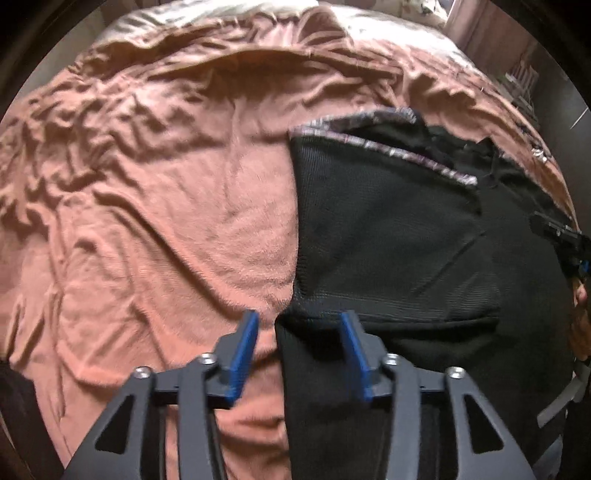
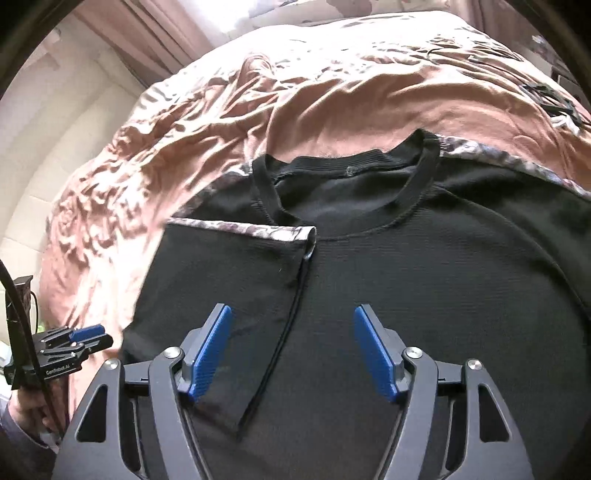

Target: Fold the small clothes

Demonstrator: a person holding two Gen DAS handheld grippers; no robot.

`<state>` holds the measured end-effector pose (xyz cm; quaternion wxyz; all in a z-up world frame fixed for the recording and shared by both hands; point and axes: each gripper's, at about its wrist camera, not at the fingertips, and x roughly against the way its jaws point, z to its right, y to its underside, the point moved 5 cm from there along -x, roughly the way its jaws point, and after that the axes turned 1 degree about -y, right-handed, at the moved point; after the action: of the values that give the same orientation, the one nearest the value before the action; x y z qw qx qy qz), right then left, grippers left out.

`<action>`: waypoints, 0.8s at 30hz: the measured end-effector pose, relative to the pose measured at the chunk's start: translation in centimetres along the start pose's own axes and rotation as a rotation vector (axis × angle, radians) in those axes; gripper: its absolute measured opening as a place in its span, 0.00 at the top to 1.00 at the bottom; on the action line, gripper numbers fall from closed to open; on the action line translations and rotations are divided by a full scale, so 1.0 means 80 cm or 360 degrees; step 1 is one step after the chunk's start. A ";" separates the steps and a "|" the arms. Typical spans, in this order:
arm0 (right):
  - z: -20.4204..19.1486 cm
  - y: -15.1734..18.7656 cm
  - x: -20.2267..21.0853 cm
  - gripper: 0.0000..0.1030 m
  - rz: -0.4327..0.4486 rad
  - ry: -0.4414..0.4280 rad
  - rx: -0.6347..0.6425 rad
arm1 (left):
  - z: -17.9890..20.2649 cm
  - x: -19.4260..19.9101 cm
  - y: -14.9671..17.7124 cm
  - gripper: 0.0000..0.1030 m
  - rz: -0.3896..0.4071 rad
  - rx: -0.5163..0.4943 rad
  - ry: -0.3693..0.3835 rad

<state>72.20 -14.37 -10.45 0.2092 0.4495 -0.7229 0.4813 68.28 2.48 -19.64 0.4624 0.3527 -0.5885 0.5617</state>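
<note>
A black knit top (image 2: 424, 280) with a round neckline (image 2: 417, 184) and patterned trim (image 2: 243, 226) lies spread on the bed. Its left side is folded over the body, and the folded edge (image 2: 284, 325) runs down the middle. My right gripper (image 2: 293, 310) hovers open above the fold with nothing pressed between its blue pads (image 2: 208, 350). In the left wrist view the same top (image 1: 388, 240) fills the right half. My left gripper (image 1: 300, 317) stands open over its left edge; the cloth lies below the fingers, not gripped. Each gripper shows at the edge of the other's view: left gripper (image 2: 105, 338), right gripper (image 1: 557, 230).
A crumpled pink blanket (image 1: 147, 184) covers the bed around the top. Curtains and a bright window (image 2: 221, 22) stand beyond the far edge. Small dark cords (image 2: 543, 92) lie on the blanket at the far right. A hand (image 2: 29, 410) holds the left gripper.
</note>
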 end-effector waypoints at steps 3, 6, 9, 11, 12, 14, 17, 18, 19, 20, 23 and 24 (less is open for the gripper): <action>-0.003 0.011 0.025 0.35 0.0016 0.0000 0.0016 | 0.006 0.037 0.010 0.41 0.0087 0.0011 0.0001; -0.005 0.025 0.056 0.35 0.0033 -0.0003 0.0027 | 0.017 0.063 0.015 0.34 0.0152 0.0028 -0.0006; -0.009 0.037 0.091 0.35 0.0031 -0.0010 0.0065 | 0.020 0.095 0.026 0.24 0.0220 0.0046 0.0000; -0.009 0.043 0.109 0.35 0.0026 0.0060 0.0099 | 0.024 0.115 0.033 0.16 0.0277 0.0059 0.0015; -0.011 0.046 0.119 0.34 0.0037 0.0070 0.0111 | 0.025 0.126 0.037 0.12 0.0305 0.0072 0.0014; -0.016 0.052 0.142 0.22 0.0065 0.0070 0.0126 | 0.028 0.142 0.044 0.07 0.0343 0.0099 0.0001; -0.025 0.063 0.177 0.09 0.0113 0.0165 0.0182 | 0.032 0.168 0.055 0.04 0.0404 0.0127 0.0007; -0.028 0.067 0.187 0.07 0.0129 0.0199 0.0198 | 0.033 0.172 0.057 0.03 0.0415 0.0132 0.0008; -0.032 0.071 0.200 0.05 0.0154 0.0217 0.0212 | 0.034 0.179 0.061 0.02 0.0434 0.0138 0.0008; -0.036 0.076 0.209 0.04 0.0173 0.0225 0.0225 | 0.037 0.186 0.065 0.02 0.0454 0.0141 0.0003; -0.044 0.089 0.233 0.00 0.0205 0.0226 0.0242 | 0.048 0.201 0.078 0.00 0.0488 0.0120 0.0012; -0.044 0.095 0.241 0.00 0.0212 0.0226 0.0244 | 0.052 0.205 0.082 0.00 0.0492 0.0114 0.0018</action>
<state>55.47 -18.88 1.48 0.1925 0.3797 -0.6957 0.5786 56.27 0.88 -6.19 0.3609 0.2709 -0.6128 0.6487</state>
